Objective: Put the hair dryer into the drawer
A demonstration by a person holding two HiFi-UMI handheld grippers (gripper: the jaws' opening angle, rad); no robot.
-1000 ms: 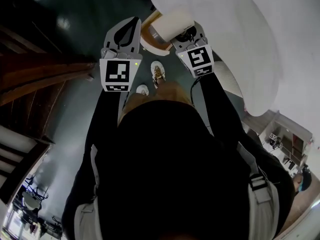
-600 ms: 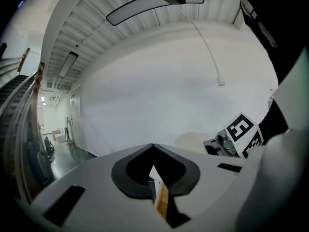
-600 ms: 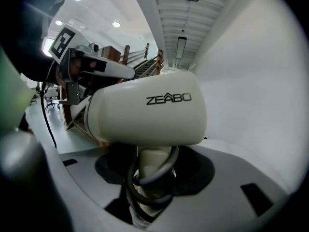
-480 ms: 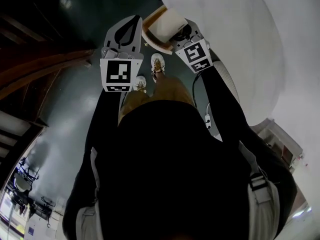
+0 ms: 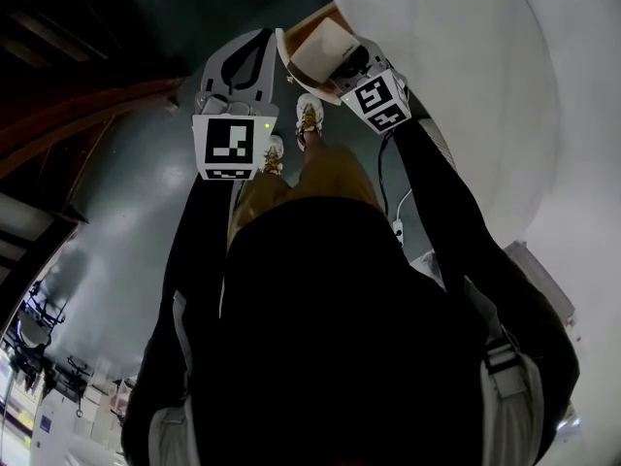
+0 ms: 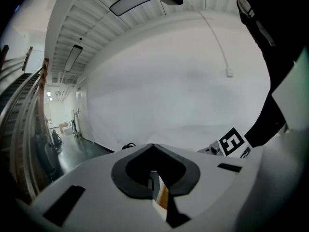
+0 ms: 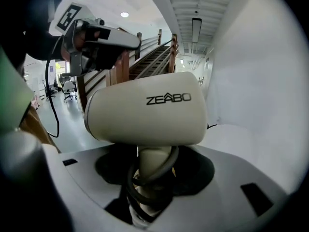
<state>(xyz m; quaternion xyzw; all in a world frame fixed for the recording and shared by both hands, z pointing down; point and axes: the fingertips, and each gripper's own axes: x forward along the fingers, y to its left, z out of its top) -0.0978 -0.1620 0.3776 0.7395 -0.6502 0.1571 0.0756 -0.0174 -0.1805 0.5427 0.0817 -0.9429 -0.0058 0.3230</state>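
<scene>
A cream hair dryer (image 7: 145,110) with its dark cord coiled round the handle stands up between my right gripper's jaws. My right gripper (image 7: 153,180) is shut on that handle. In the head view the hair dryer (image 5: 325,49) sits above the right gripper (image 5: 351,66), against a light wooden edge (image 5: 309,19); I cannot tell whether that edge is the drawer. My left gripper (image 5: 260,39) hangs beside it to the left with its tips touching, shut and with nothing in it. The left gripper (image 6: 153,146) faces a white wall.
A large white surface (image 5: 466,95) fills the right side. A dark glossy floor (image 5: 126,231) lies below, with the person's shoes (image 5: 309,119) and a white cable (image 5: 398,212) on it. Wooden stairs and a railing (image 5: 87,115) run along the left.
Both hands have sunk, the right one more, and the dryer now tips further downward. The white surface has slid right in the head view. Neither grip has changed.
</scene>
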